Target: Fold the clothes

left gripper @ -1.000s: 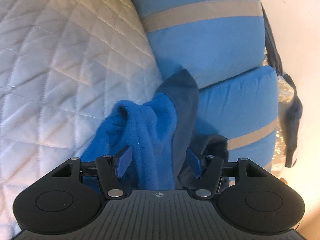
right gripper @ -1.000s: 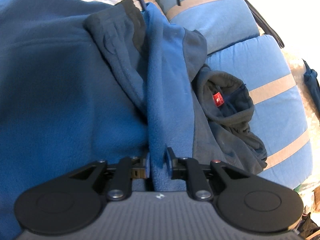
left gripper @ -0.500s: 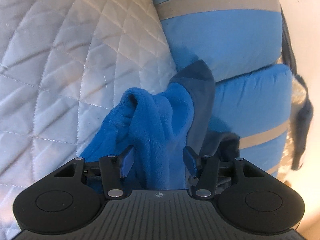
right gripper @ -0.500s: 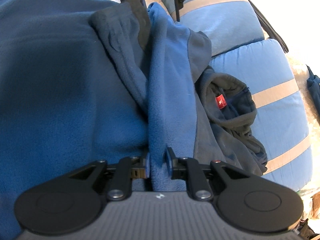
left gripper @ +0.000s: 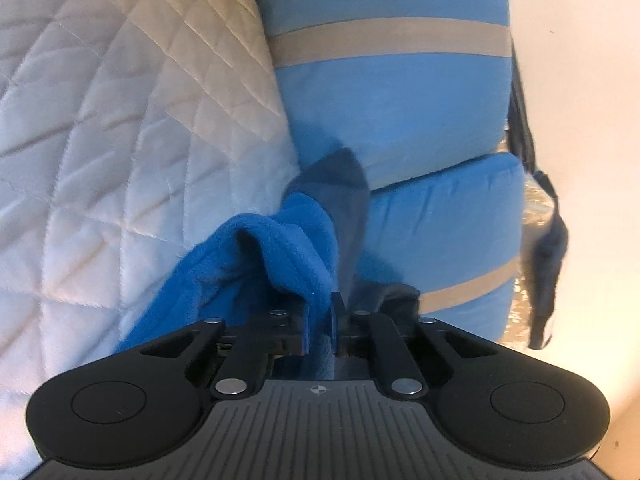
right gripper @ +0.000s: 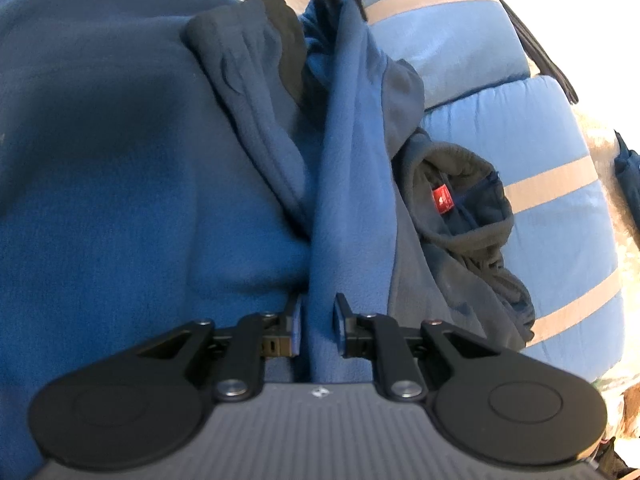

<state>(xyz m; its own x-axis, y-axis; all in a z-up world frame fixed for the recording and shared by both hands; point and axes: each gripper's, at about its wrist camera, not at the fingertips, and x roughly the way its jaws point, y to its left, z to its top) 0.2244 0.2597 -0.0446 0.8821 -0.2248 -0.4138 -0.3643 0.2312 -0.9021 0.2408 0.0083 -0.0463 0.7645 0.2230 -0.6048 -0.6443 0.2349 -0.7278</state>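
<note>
The blue fleece jacket (right gripper: 140, 160) lies spread on the white quilted bed cover (left gripper: 120, 140), its collar end against the blue pillows (left gripper: 392, 112). The left gripper (left gripper: 320, 320) has clamped tight on a bunched fold; the right gripper (right gripper: 318, 320) pinches a raised ridge of the same fleece

white quilted bed cover (left gripper: 120, 128) carries blue fleece jacket (right gripper: 120, 168), two blue striped pillows (left gripper: 392, 120)

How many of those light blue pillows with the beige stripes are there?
2, stacked beside the blue fleece jacket: the upper pillow against the white quilted cover, and the lower pillow beneath it. More could be hidden out of view.
</note>
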